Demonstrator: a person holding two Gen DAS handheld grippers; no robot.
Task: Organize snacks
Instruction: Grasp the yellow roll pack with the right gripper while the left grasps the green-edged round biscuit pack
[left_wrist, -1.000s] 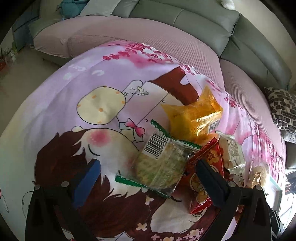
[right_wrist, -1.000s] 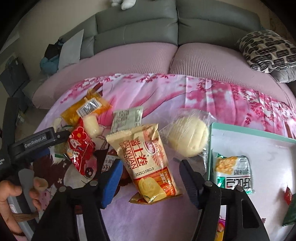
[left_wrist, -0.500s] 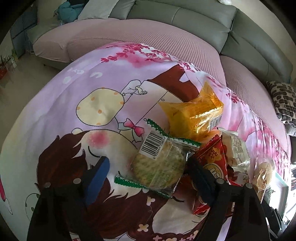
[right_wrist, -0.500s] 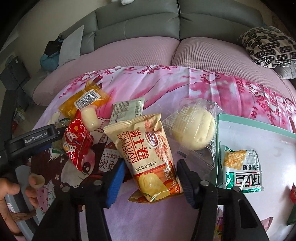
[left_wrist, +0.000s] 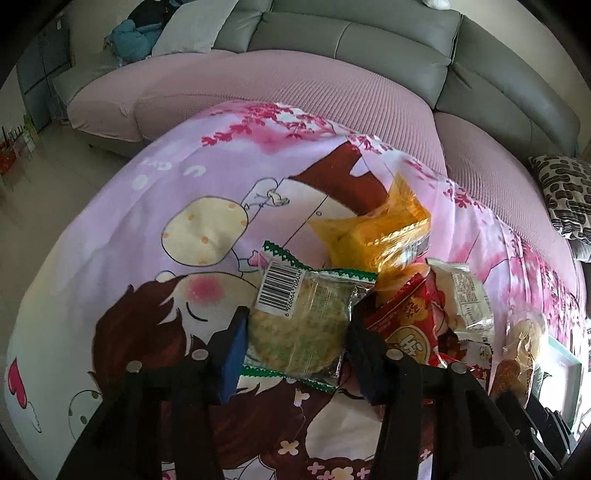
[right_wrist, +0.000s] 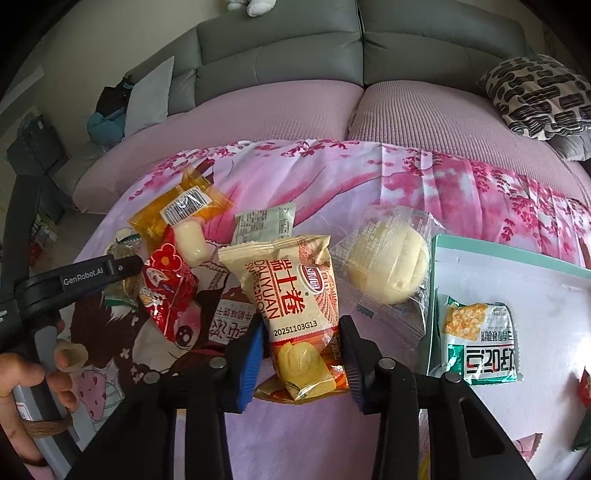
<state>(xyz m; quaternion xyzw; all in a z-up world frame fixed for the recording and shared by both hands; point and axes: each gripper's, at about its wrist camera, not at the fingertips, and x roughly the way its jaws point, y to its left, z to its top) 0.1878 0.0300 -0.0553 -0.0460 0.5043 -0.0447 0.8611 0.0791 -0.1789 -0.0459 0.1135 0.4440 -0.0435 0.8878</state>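
Pink cartoon sheet (left_wrist: 155, 206) over the sofa carries my snack pile, a white tray (right_wrist: 480, 266) at the right. A second ago both jaws stood wide; now my left gripper (left_wrist: 295, 350) is closing on the green cracker pack (left_wrist: 299, 325), my right gripper (right_wrist: 303, 354) on the beige roll pack (right_wrist: 295, 295). I judge both near lifting.

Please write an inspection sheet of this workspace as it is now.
Surface: pink cartoon-print cloth over a table.
Job's things: clear green-edged cracker packet; beige swiss-roll packet; orange, red, white packets and wrapped bun nearby; green-rimmed white tray holds a green-white packet.
Clutter: nothing seen.
Grippers: left tongs closing, pads at the cracker packet; right tongs closing, pads at the swiss-roll packet.
Cables: nothing seen.
Surroundings: grey sofa, patterned cushion.
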